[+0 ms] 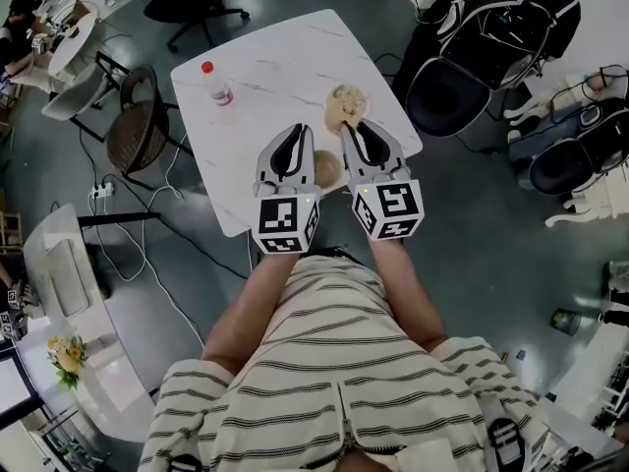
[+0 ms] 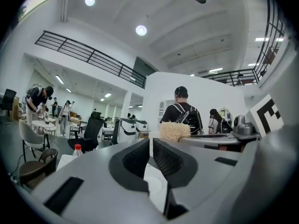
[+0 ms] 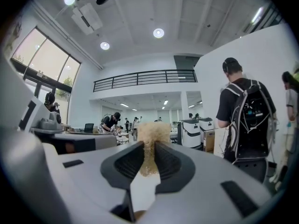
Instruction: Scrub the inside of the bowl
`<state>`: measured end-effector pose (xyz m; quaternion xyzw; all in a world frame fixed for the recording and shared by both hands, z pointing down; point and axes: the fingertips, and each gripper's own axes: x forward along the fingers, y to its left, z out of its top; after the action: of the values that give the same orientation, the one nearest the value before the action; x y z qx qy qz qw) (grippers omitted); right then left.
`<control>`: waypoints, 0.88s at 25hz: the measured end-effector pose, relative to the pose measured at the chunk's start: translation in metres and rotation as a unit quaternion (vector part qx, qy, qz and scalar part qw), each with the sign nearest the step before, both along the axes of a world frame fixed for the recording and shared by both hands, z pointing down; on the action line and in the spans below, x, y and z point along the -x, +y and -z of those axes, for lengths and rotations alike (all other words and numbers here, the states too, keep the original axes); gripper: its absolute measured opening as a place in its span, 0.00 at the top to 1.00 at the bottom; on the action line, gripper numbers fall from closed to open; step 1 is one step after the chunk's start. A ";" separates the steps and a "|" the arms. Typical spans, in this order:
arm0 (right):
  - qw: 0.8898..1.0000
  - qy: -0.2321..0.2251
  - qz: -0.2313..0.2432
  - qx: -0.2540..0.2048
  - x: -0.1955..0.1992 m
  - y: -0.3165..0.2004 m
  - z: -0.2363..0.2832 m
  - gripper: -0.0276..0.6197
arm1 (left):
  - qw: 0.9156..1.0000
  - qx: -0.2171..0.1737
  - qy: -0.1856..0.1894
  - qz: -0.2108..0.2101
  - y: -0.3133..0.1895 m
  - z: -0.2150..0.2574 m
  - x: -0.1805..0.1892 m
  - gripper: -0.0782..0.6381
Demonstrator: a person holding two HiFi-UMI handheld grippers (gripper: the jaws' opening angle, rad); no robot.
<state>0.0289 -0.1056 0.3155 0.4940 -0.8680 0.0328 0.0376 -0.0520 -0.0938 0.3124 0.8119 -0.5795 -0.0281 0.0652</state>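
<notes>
One view, the head's, is showing the bowl [image 1: 327, 170] clearly; the right gripper [image 3: 149, 146] is pinching the scrubber [image 3: 152, 133], and the left gripper [image 2: 151, 143] is pressing together, empty.

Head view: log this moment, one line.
right gripper shut on tan fibrous scrubber | left gripper shut | tan round bowl between grippers

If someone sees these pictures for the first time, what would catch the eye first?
The right gripper stands out, its jaws shut on a tan fibrous scrubber above the white table. The left gripper is beside it, its jaws together with nothing between them. A red-capped bottle stands at the table's far left.
</notes>
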 end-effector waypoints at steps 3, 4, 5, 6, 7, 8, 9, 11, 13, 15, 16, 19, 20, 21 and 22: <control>1.000 -0.003 -0.003 -0.010 -0.001 0.002 0.005 0.85 | 1.000 -0.010 -0.006 0.004 0.002 0.006 -0.001 0.88; 1.000 -0.004 -0.004 -0.014 -0.001 0.003 0.007 0.85 | 1.000 -0.014 -0.009 0.004 0.003 0.007 -0.002 0.88; 1.000 -0.005 -0.004 -0.019 -0.001 0.004 0.009 0.85 | 1.000 -0.018 -0.012 0.002 0.004 0.009 -0.003 0.88; 1.000 -0.007 -0.003 -0.024 -0.001 0.005 0.011 0.85 | 1.000 -0.021 -0.014 0.001 0.005 0.011 -0.005 0.88; 1.000 -0.009 -0.002 -0.029 -0.001 0.006 0.014 0.85 | 1.000 -0.024 -0.017 -0.002 0.006 0.012 -0.007 0.88; 0.999 -0.011 -0.002 -0.033 -0.001 0.007 0.016 0.85 | 0.999 -0.027 -0.020 -0.004 0.007 0.014 -0.009 0.88; 0.999 -0.010 -0.001 -0.036 0.000 0.008 0.017 0.85 | 0.999 -0.030 -0.023 -0.006 0.008 0.016 -0.011 0.88; 0.999 -0.009 0.001 -0.038 0.000 0.009 0.018 0.85 | 0.999 -0.033 -0.030 -0.007 0.010 0.018 -0.013 0.88; 0.999 -0.009 0.002 -0.037 0.001 0.009 0.018 0.85 | 0.999 -0.035 -0.034 -0.006 0.010 0.019 -0.013 0.88; 0.999 -0.011 0.002 -0.037 0.000 0.008 0.017 0.85 | 0.999 -0.036 -0.035 -0.004 0.010 0.018 -0.013 0.88; 0.999 -0.011 0.003 -0.037 0.000 0.008 0.017 0.85 | 0.999 -0.035 -0.034 -0.004 0.009 0.018 -0.013 0.88; 0.999 -0.011 0.006 -0.038 0.000 0.006 0.017 0.85 | 0.999 -0.032 -0.034 -0.001 0.008 0.016 -0.014 0.88; 0.999 -0.010 0.007 -0.038 0.000 0.006 0.017 0.85 | 0.999 -0.032 -0.035 0.000 0.007 0.016 -0.014 0.88; 0.999 -0.010 0.008 -0.038 0.000 0.005 0.017 0.85 | 0.999 -0.033 -0.037 0.001 0.007 0.016 -0.015 0.88; 0.999 -0.009 0.009 -0.038 0.000 0.004 0.016 0.85 | 0.999 -0.033 -0.038 0.001 0.006 0.015 -0.015 0.88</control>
<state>0.0288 -0.1014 0.2991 0.4867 -0.8735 0.0045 0.0111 -0.0368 -0.0876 0.2971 0.8134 -0.5812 -0.0159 0.0163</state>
